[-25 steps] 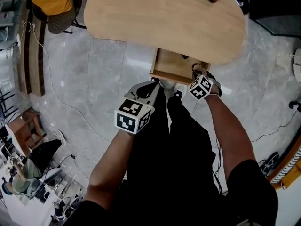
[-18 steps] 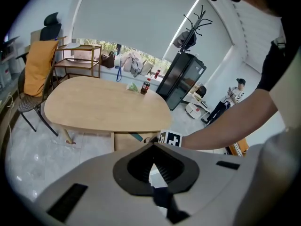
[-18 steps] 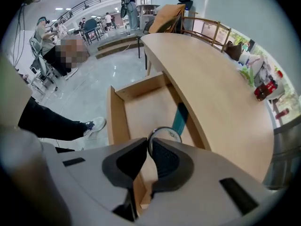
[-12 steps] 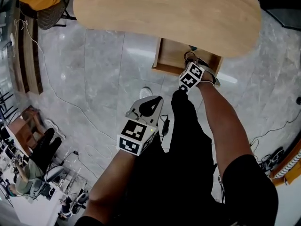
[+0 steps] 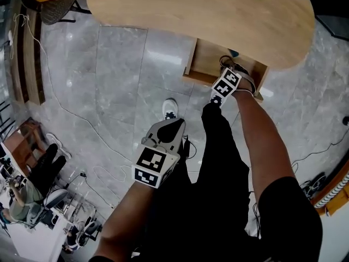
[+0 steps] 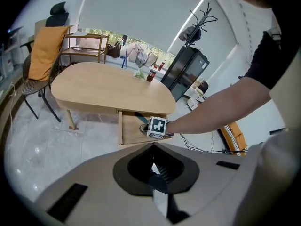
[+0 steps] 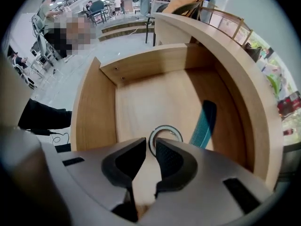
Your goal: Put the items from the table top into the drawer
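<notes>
Right tongs (image 7: 150,142) are seen inside the open drawer (image 7: 99,112), set narrow and closed on the rim of a ring (image 7: 165,127); one tip is seen outside the ring, the other inside it; the lower part of the ring is hidden behind the tongs, and what the ring is cannot be made out; a teal comb (image 7: 204,124) is seen flat on the drawer floor, just right of the right tongs and apart from them; the comb's near end is cut off by the tongs' body.

In the head view the right tongs (image 5: 230,67) are partly hidden by their marker cube, and much of the drawer (image 5: 204,59) is covered by the counter (image 5: 191,10).

Left tongs (image 6: 153,147) are seen closed, tips together, nothing held between them; they are held low over the floor (image 5: 109,91) beside the person's leg, well apart from the drawer.

Far ahead of the left tongs, at the counter's far end, a dark bottle (image 6: 151,74) with a red cap and a pale green item (image 6: 139,73) are seen just beside each other; both are too small to be identified further.
</notes>
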### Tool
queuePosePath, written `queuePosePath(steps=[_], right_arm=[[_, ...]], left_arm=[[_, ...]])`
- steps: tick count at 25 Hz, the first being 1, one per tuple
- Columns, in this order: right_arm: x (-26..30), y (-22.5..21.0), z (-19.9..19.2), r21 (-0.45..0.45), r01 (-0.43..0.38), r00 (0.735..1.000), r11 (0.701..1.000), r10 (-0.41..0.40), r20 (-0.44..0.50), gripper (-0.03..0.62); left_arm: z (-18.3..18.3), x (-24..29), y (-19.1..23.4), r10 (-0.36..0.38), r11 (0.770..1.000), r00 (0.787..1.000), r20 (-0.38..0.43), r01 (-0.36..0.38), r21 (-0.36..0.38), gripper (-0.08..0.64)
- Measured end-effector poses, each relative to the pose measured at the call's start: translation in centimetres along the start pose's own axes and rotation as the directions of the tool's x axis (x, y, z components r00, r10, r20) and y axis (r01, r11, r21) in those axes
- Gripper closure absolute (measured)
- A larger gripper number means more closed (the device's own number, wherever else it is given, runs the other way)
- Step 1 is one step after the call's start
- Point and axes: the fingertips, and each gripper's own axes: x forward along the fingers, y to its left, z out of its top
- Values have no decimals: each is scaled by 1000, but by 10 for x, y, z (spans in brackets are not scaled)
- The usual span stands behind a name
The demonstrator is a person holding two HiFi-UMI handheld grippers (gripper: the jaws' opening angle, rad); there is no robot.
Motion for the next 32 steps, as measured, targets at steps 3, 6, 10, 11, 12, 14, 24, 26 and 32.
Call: queuePosePath(steps=[3, 6, 10, 11, 12, 14, 24, 26, 32], right_arm=[[-18, 1, 0, 0, 13, 1000, 1000, -13, -16, 551], [-52, 8, -1, 18, 22, 1000, 1000, -21, -23, 551], [-117, 17, 3, 110, 37, 999, 993, -38, 3, 551], [-135, 13, 9, 163, 45, 998, 986, -50, 23, 551], [-156, 11, 15, 232, 47, 997, 972, -60, 51, 551], [-201, 18, 29, 389, 12, 991, 921, -64, 121, 551], [-449, 116, 120, 573, -247, 812, 782, -156, 562, 580], [-501, 137, 132, 574, -276, 750, 771, -201, 630, 584], [-624, 176, 126, 663, -309, 553, 682, -438, 709, 586]], left_arm=[[4, -14, 1, 7, 1000, 1000, 9, -7, 16, 560], [17, -36, -10, -6, 999, 999, 31, 5, 39, 560], [42, -71, -31, -47, 996, 996, 71, 42, 75, 560], [53, -80, -35, -65, 995, 993, 94, 57, 81, 560], [64, -89, -38, -83, 994, 990, 118, 74, 85, 560], [79, -110, -45, -108, 991, 983, 152, 94, 99, 560], [103, -231, -63, -235, 939, 953, 193, 172, 297, 560], [104, -252, -65, -256, 924, 944, 207, 176, 341, 560], [95, -286, -90, -335, 874, 916, 220, 214, 437, 560]])
